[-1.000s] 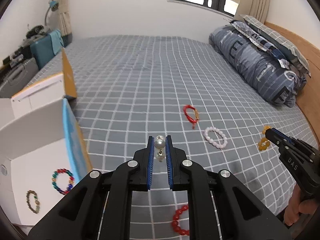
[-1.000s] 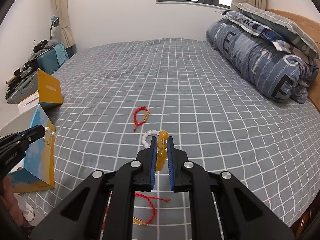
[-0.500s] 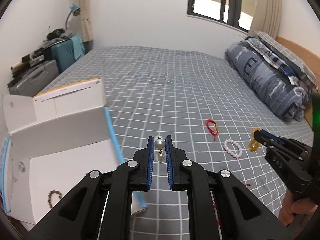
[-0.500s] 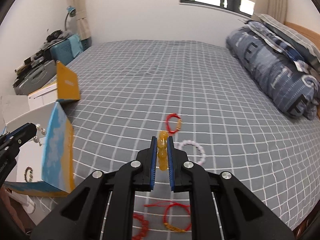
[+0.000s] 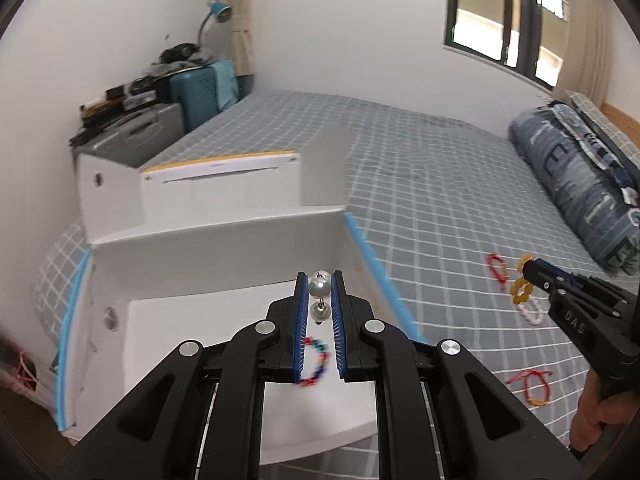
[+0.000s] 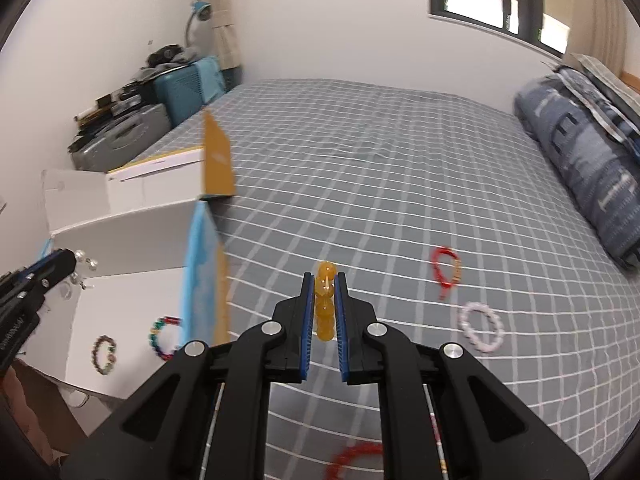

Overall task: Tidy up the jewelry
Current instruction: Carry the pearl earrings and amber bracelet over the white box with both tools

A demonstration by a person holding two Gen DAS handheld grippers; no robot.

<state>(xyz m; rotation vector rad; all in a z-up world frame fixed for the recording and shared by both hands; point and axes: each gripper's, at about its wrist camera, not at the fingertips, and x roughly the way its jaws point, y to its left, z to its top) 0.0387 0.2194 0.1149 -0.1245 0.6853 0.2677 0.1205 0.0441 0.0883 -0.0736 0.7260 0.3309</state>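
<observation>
My left gripper is shut on a pearl bracelet and hangs over the open white box. A multicoloured bead bracelet lies on the box floor below it. My right gripper is shut on a yellow bead bracelet above the grey checked bedspread, right of the white box. In that box lie the multicoloured bracelet and a dark bead bracelet. On the bed rest a red cord bracelet, a white bead bracelet and a red bead bracelet.
The box's lid with a yellow outside stands open at the back. Suitcases and clutter sit by the far wall. A rolled blue duvet lies along the right. Another red cord bracelet lies near the bed's front edge.
Both grippers have swung left, each still gripping its bracelet. The left one now hangs over the box's inside; the right one has come closer to the box's right wall.
</observation>
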